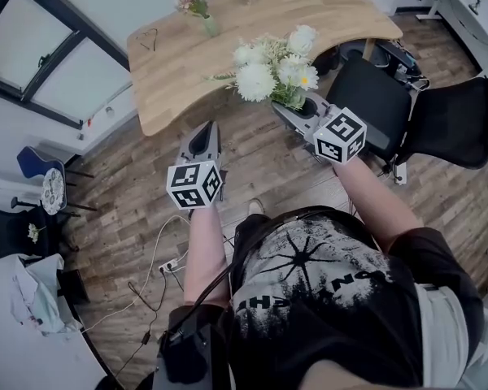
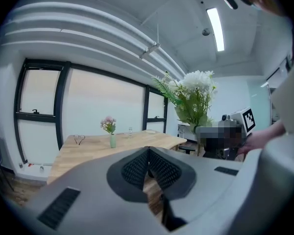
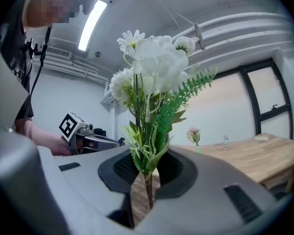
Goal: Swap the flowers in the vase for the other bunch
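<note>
Two gripper views settle grip — left tongs (image 2: 149, 153) shut empty, right tongs (image 3: 147, 173) clamp white bunch (image 3: 154, 70)

Bright and even in here: ceiling strip light (image 2: 215, 28) overhead plus daylight through the windows (image 2: 103, 109), which blow out to flat pale. The white flowers (image 3: 154, 58) sit near clipping, shadows on the floor (image 1: 146, 210) soft. Gripper views heavy fisheye, dark corners, nearest foreground blurred

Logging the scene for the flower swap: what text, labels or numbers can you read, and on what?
T-shirt: pale lettering, too warped to read.
Left cube, right cube: square marker patterns, no words or numbers.
No other text is legible.
</note>
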